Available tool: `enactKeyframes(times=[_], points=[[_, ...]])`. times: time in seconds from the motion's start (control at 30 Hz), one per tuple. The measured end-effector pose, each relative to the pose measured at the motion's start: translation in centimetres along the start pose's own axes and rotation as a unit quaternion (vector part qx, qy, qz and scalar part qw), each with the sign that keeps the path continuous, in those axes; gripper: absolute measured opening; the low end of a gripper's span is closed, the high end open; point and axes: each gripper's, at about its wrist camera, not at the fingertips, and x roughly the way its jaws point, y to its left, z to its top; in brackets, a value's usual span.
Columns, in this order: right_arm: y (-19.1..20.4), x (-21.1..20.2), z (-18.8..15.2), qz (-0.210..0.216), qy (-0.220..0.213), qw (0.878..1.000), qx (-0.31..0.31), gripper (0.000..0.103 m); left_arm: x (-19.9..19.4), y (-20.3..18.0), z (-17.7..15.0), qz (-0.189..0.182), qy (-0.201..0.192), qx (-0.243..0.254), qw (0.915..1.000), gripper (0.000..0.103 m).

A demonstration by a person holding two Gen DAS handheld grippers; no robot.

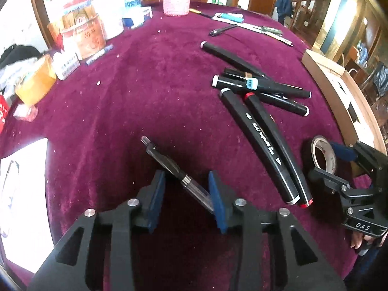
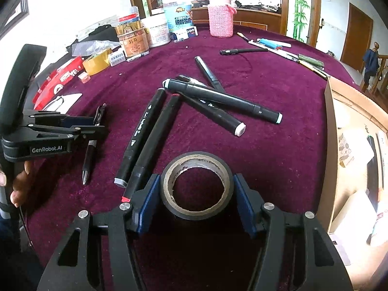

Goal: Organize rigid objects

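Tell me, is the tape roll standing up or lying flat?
Tilted up, not flat: the tape roll shows its open hole to the camera.

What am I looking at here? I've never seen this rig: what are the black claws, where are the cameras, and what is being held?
There is no robot. A person holds a two-finger tool in each hand, and each tool has a fisheye camera looking along its fingers. The left wrist view shows the left gripper, whose blue pads appear closed on a clear pen lying slantwise between them. The right wrist view shows the right gripper clamping a black tape roll. Each tool also shows at the edge of the other's picture. Black markers lie piled on the purple tablecloth, with jars and more pens at the back and a cardboard box on the right.
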Motion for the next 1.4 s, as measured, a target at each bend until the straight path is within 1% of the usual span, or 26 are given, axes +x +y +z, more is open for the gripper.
enactKeyframes(times=[0.07,0.13,0.17,0.2,0.3,0.33,0.4,0.43,0.5,0.53,0.57,0.6,0.63,0.67,0.73,0.77,0.8,0.83,0.87,0.9,1.0,1.17,1.4], points=[[0.0,0.0,0.0,-0.001,0.0,1.0,-0.001,0.055,0.0,-0.4,-0.1,0.009,-0.004,0.002,1.0,0.044],[0.1,0.0,0.0,-0.002,0.001,1.0,-0.003,0.055,0.1,-0.7,0.0,0.018,-0.009,0.001,0.9998,0.044],[0.1,0.0,0.0,-0.001,0.0,1.0,-0.002,0.055,0.0,-0.8,0.0,0.016,-0.01,0.003,0.9998,0.036],[0.0,0.0,0.0,0.002,-0.001,1.0,0.0,0.055,0.0,-0.9,0.0,0.017,-0.013,0.008,0.9997,0.025],[-0.2,0.0,0.0,0.005,-0.003,1.0,0.006,0.054,-0.2,-2.0,-0.2,0.014,-0.019,0.059,0.998,0.015],[-0.2,-0.1,0.0,0.002,-0.003,1.0,0.006,0.054,-0.3,-2.8,-0.4,0.018,-0.021,0.09,0.9955,0.014],[-0.3,-0.1,-0.1,0.002,-0.004,1.0,0.01,0.054,-0.6,-4.4,-1.1,0.032,-0.028,0.155,0.9871,0.01],[-0.3,-0.1,-0.1,0.002,-0.004,1.0,0.011,0.054,-0.7,-4.8,-1.5,0.032,-0.028,0.172,0.9842,0.01],[-0.3,-0.1,0.0,-0.001,-0.004,1.0,0.011,0.054,-0.8,-4.9,-1.7,0.037,-0.029,0.182,0.9821,0.01],[-0.3,-0.1,0.0,-0.001,-0.004,1.0,0.01,0.054,-0.9,-4.8,-1.7,0.036,-0.029,0.179,0.9827,0.011],[-0.3,-0.1,0.0,-0.002,-0.003,1.0,0.01,0.054,-0.9,-4.6,-1.7,0.037,-0.03,0.173,0.9838,0.015],[-0.3,-0.1,0.0,-0.002,-0.003,1.0,0.009,0.054,-1.0,-4.4,-1.8,0.043,-0.034,0.164,0.9849,0.026],[-0.3,0.0,0.0,-0.002,-0.003,1.0,0.01,0.054,-1.0,-4.3,-1.8,0.056,-0.042,0.156,0.9853,0.031],[-0.2,0.0,0.0,-0.002,-0.003,1.0,0.01,0.054,-0.9,-4.1,-1.8,0.056,-0.047,0.154,0.9854,0.033],[-0.2,0.0,0.0,-0.002,-0.003,1.0,0.01,0.054,-1.0,-3.6,-1.7,0.041,-0.049,0.139,0.9883,0.032],[-0.2,0.0,0.0,-0.001,-0.003,1.0,0.01,0.054,-1.0,-3.5,-1.7,0.027,-0.047,0.13,0.9901,0.022],[-0.2,0.0,0.0,-0.001,-0.003,1.0,0.01,0.054,-1.1,-3.5,-1.7,0.01,-0.044,0.122,0.9915,0.008],[-0.3,0.0,0.0,-0.002,-0.003,1.0,0.01,0.054,-1.1,-3.7,-1.8,0.007,-0.045,0.119,0.9919,0.009],[-0.3,-0.1,0.0,-0.001,-0.004,1.0,0.012,0.054,-1.1,-4.1,-1.9,0.016,-0.05,0.121,0.9913,0.008],[-0.4,-0.1,0.0,0.0,-0.006,1.0,0.014,0.054,-1.1,-4.3,-1.9,0.017,-0.053,0.122,0.991,0.008],[-0.7,-0.5,-0.1,0.001,-0.016,1.0,0.025,0.054,-1.1,-3.8,-1.8,0.001,-0.049,0.107,0.9931,0.008],[-0.8,-0.8,-0.1,0.001,-0.024,0.999,0.028,0.054,-1.5,-2.4,-1.4,-0.026,-0.047,0.072,0.9959,0.008],[-1.0,-0.9,0.0,0.003,-0.028,0.999,0.034,0.054,-2.0,-1.6,-1.3,-0.042,-0.048,0.059,0.9962,0.008]])
